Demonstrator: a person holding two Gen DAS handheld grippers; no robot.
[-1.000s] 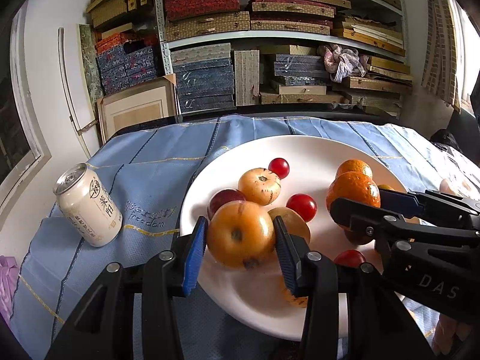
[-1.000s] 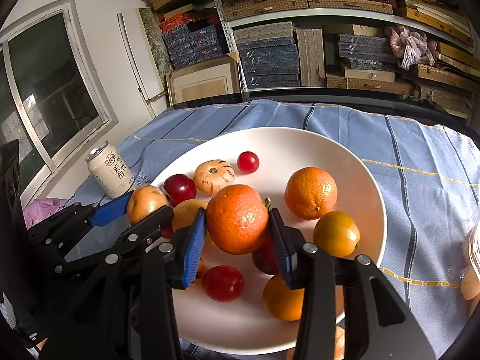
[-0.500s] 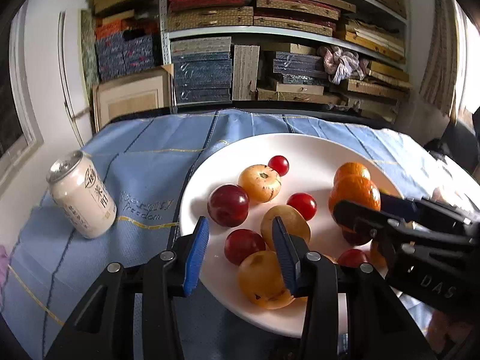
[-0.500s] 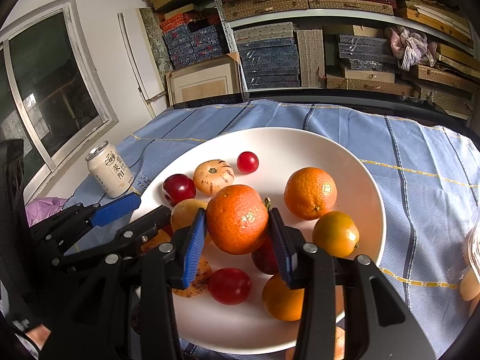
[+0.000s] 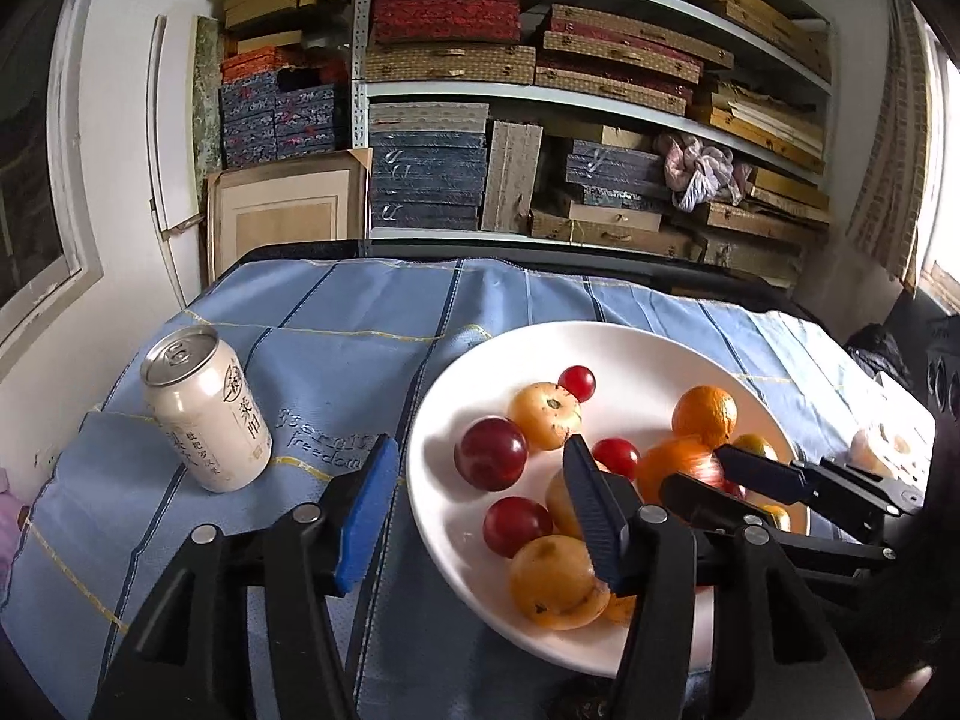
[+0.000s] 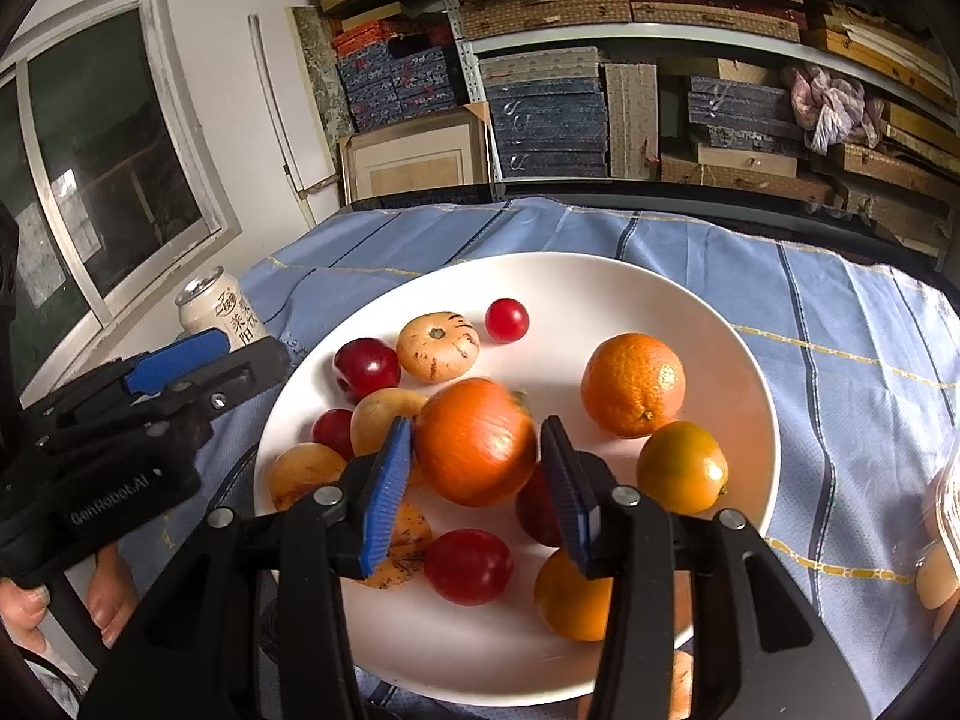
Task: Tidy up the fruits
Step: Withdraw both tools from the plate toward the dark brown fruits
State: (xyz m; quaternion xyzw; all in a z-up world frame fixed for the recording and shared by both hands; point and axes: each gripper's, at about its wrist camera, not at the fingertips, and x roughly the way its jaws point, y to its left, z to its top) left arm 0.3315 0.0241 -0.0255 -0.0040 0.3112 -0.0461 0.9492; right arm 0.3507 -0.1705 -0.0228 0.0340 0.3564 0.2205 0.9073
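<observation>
A white plate [image 5: 600, 348] [image 6: 600, 288] on the blue cloth holds several oranges, yellow fruits and red fruits. My left gripper [image 5: 480, 480] is open and empty, its fingers straddling the plate's left rim; it also shows in the right wrist view [image 6: 198, 360]. My right gripper [image 6: 477, 462] has opened; a blurred orange [image 6: 477, 441] sits between its fingers with gaps on both sides, low over the plate. The right gripper's fingers also show in the left wrist view [image 5: 738, 480] beside that orange [image 5: 672, 468].
A pale drink can [image 5: 207, 408] [image 6: 222, 309] stands on the cloth left of the plate. Shelves of boxes [image 5: 540, 90] rise behind the table. A clear bag with pale fruit [image 6: 939, 564] lies at the right edge. A window [image 6: 90, 180] is at left.
My left gripper let go of the yellow fruit onto the plate's near side, opened wide and drew back left. My right gripper has just opened around the orange.
</observation>
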